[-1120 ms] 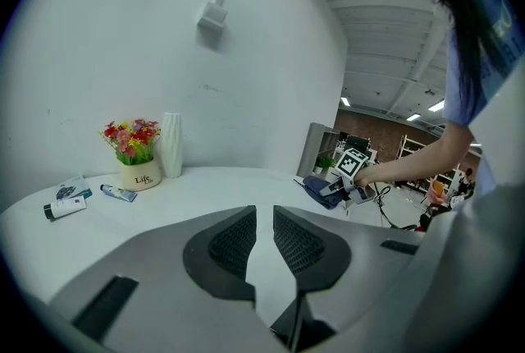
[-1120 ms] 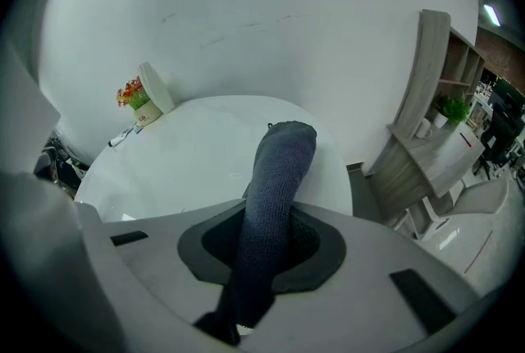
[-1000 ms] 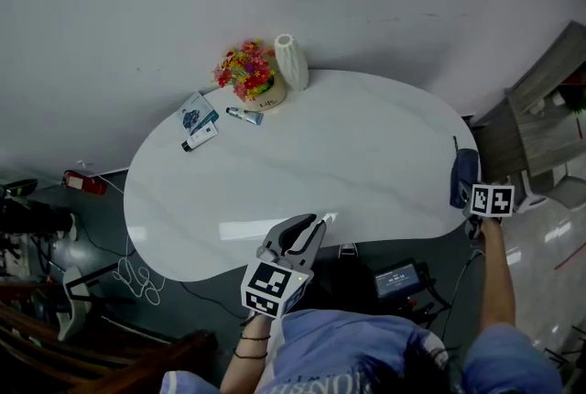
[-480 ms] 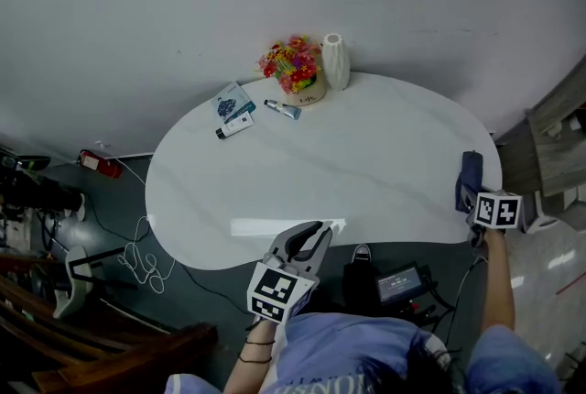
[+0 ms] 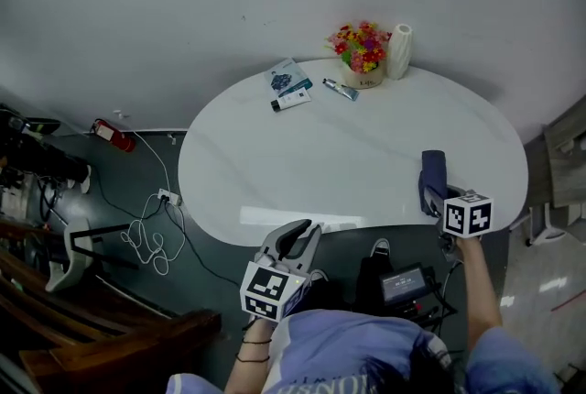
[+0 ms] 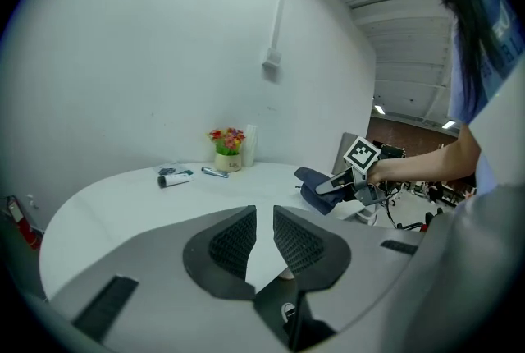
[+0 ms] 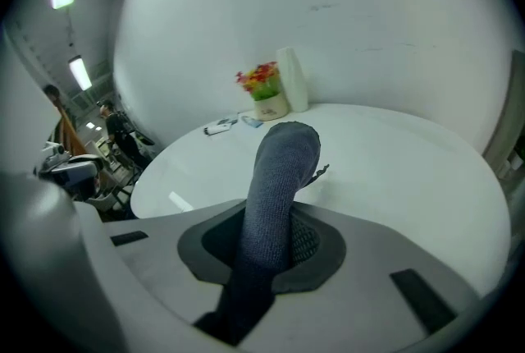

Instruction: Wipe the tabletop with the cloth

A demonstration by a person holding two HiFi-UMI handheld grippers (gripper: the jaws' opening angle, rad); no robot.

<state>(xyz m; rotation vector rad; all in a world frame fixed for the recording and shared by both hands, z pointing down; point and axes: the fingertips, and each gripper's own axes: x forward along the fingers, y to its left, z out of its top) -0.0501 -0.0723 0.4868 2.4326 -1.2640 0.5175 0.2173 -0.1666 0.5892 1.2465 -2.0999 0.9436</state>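
Observation:
A dark blue cloth point(image 5: 431, 174) hangs folded from my right gripper point(image 5: 444, 202), which is shut on it over the white oval tabletop point(image 5: 348, 163) near the front right edge. In the right gripper view the cloth point(image 7: 279, 171) rises between the jaws and curls over the table. My left gripper point(image 5: 298, 237) hovers at the table's front edge, jaws a narrow gap apart with nothing between them point(image 6: 264, 224). The left gripper view shows the cloth point(image 6: 316, 183) held off to the right.
At the table's far side stand a pot of flowers point(image 5: 363, 49) and a white vase point(image 5: 399, 50), with two tubes point(image 5: 295, 99) and a blue packet point(image 5: 285, 74) to their left. Cables point(image 5: 151, 236) and a device point(image 5: 407, 284) lie on the floor.
My right gripper has carried the cloth from the table's right end inward over the tabletop. The head view has swung, so the table sits further right. The left gripper stays at the front edge.

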